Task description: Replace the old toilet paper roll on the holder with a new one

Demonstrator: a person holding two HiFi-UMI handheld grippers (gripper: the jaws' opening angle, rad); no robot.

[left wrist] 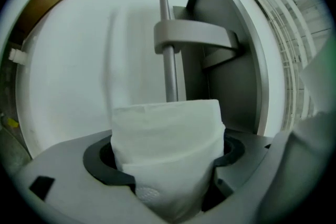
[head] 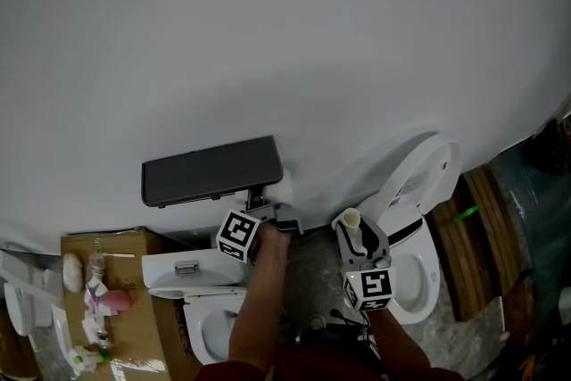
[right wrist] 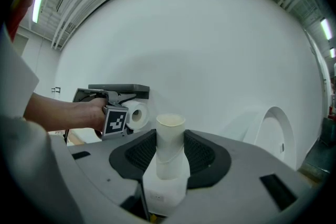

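Left gripper (head: 284,223) clamps new roll (left wrist: 167,139) against holder's rod (left wrist: 168,60), below dark cover (head: 211,169). Cannot tell whether rod is inside core. Right gripper (right wrist: 168,160) pinches old cardboard tube (right wrist: 170,139), well apart from holder. Risk: core off-axis snags on rod; squeezed soft paper deforms and slips.

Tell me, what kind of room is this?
Probably a bathroom: a toilet with its lid up, a paper holder on the wall, and a toilet paper roll right by it.
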